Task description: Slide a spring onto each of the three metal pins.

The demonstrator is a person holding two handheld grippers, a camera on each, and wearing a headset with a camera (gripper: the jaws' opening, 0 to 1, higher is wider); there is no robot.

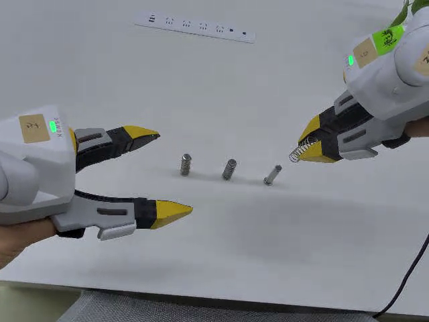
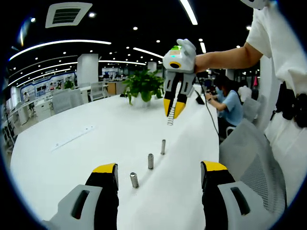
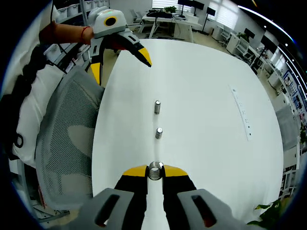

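Observation:
Three short metal pins stand in a row on the white table (image 1: 214, 87). The left pin (image 1: 186, 164) and the middle pin (image 1: 230, 169) each wear a spring. The right pin (image 1: 273, 174) is bare. My right gripper (image 1: 310, 144) hovers just right of and above the bare pin, shut on a small spring (image 1: 300, 151) that pokes out from its yellow tips. The right gripper view has this spring (image 3: 154, 171) end-on between the shut jaws, with two pins (image 3: 159, 132) (image 3: 157, 107) beyond. My left gripper (image 1: 167, 173) is open and holds nothing, left of the row.
A white power strip (image 1: 194, 28) lies at the table's far side. A grey mesh chair (image 3: 67, 143) stands at the near edge. A black cable (image 1: 409, 275) runs off the near right corner. A plant (image 2: 144, 86) stands on the table's far end.

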